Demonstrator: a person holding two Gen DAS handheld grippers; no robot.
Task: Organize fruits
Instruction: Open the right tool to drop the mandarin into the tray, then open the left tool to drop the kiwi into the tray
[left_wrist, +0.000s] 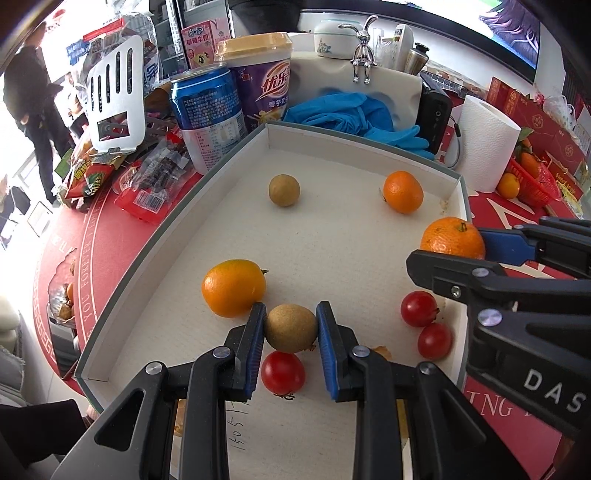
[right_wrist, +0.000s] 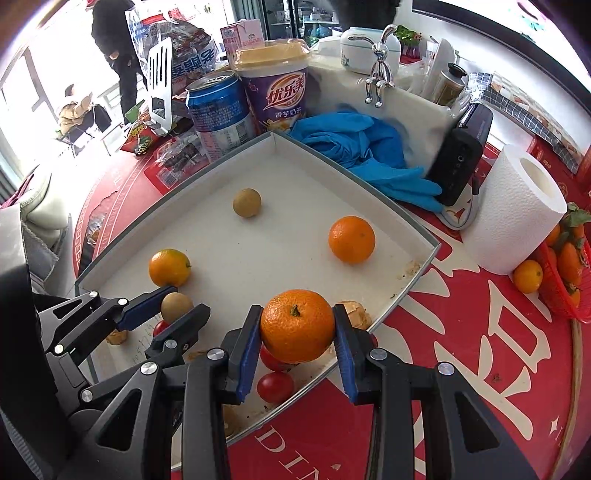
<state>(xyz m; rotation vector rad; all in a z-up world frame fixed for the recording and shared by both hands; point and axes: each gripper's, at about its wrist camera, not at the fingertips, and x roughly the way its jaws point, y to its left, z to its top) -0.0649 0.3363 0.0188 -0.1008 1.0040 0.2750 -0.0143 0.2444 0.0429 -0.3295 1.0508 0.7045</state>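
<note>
A shallow white tray (left_wrist: 177, 236) holds the fruit. My left gripper (left_wrist: 291, 328) is shut on a brown longan (left_wrist: 291, 326) just above a cherry tomato (left_wrist: 283, 373). My right gripper (right_wrist: 297, 325) is shut on a mandarin (right_wrist: 297, 325), seen in the left wrist view as the mandarin (left_wrist: 452, 238) near the tray's right wall. Loose in the tray lie a yellow-orange citrus (left_wrist: 233, 288), a second longan (left_wrist: 284, 190), a small orange (left_wrist: 402, 191) and two cherry tomatoes (left_wrist: 419, 308). The left gripper (right_wrist: 173, 306) shows at the left of the right wrist view.
Behind the tray stand a blue can (left_wrist: 208, 118), a purple cup (left_wrist: 264, 81) and blue gloves (left_wrist: 351, 114). A paper towel roll (right_wrist: 517, 206) and a red basket of oranges (right_wrist: 565, 273) sit to the right. Snack packets (left_wrist: 147, 177) crowd the left. A person (left_wrist: 33, 107) stands beyond.
</note>
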